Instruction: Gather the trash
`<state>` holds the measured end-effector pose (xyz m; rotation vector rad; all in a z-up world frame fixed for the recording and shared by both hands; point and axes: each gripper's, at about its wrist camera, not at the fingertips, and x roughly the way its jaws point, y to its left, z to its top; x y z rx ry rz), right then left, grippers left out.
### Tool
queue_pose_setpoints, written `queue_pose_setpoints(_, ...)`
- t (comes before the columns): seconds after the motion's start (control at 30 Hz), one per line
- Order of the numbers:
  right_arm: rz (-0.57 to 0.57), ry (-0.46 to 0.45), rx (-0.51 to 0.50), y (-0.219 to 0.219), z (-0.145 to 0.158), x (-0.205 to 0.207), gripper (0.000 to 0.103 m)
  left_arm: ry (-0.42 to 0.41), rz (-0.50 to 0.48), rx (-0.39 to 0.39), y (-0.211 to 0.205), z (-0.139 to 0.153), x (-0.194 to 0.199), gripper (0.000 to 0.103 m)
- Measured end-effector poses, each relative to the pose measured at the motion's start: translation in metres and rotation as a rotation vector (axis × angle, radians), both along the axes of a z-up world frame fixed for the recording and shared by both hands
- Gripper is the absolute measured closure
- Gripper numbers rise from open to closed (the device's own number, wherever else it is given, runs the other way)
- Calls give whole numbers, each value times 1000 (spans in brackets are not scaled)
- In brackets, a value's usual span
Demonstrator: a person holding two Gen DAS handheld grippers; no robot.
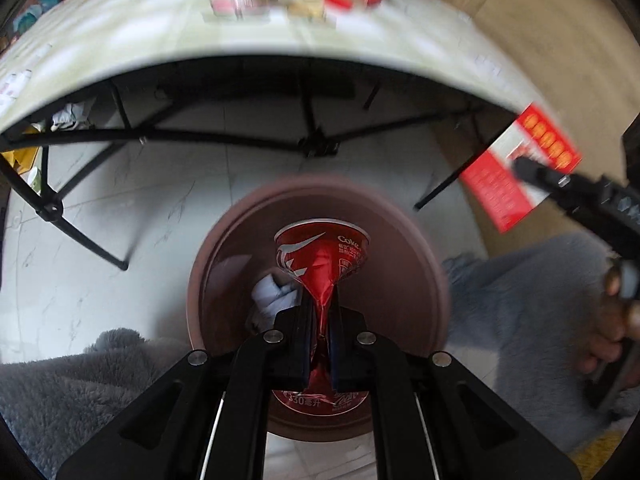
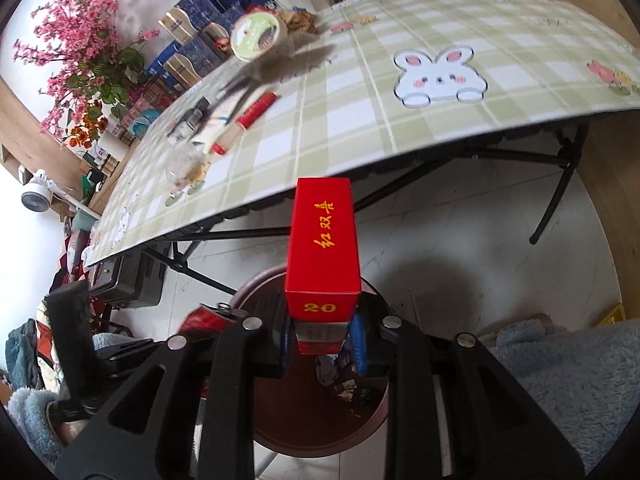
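Red crushed aluminium can (image 1: 320,268) is clamped by the left gripper (image 1: 320,316) above the round brown bin's rim (image 1: 436,276); a red cardboard box (image 2: 323,248) is pinched in the right gripper (image 2: 320,344) beyond the bench edge (image 2: 400,160).

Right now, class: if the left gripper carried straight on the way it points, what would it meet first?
Probably the open brown trash bin directly below the left gripper and its crushed Coke can; depth is unclear.

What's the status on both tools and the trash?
Left tool shut on crushed Coke can, over brown bin. Right tool shut on red cigarette box, above bin. Nothing blocking.
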<state>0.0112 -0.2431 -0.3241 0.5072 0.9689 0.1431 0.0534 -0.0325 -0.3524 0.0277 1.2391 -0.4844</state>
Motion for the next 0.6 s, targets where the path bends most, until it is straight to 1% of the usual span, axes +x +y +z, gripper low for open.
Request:
queue_pose_setpoints(0.07,-2,10,3,-1,-3,4,77,22,-11,32,-5,-10,4,96)
queue_pose_setpoints(0.13,2,16,2,1,-5,7,77,30,-16,44,-8,-15,7,96)
queue_pose_setpoints(0.3,15,26,-3,3,-9,9,77,46,-6,47,-3,-19,9,96)
queue_pose_setpoints(0.47,9,47,6,2,-13,11,77,61,26,48,4,-23,14,95)
queue_pose_setpoints(0.53,9,51,4,2,-14,11,77,65,45,33,7,-22,16,85)
queue_pose_setpoints(0.57,11,51,3,3,-14,11,77,64,60,20,10,-20,17,71)
queue_pose_setpoints(0.6,13,51,1,3,-13,11,77,54,75,9,13,-18,18,63)
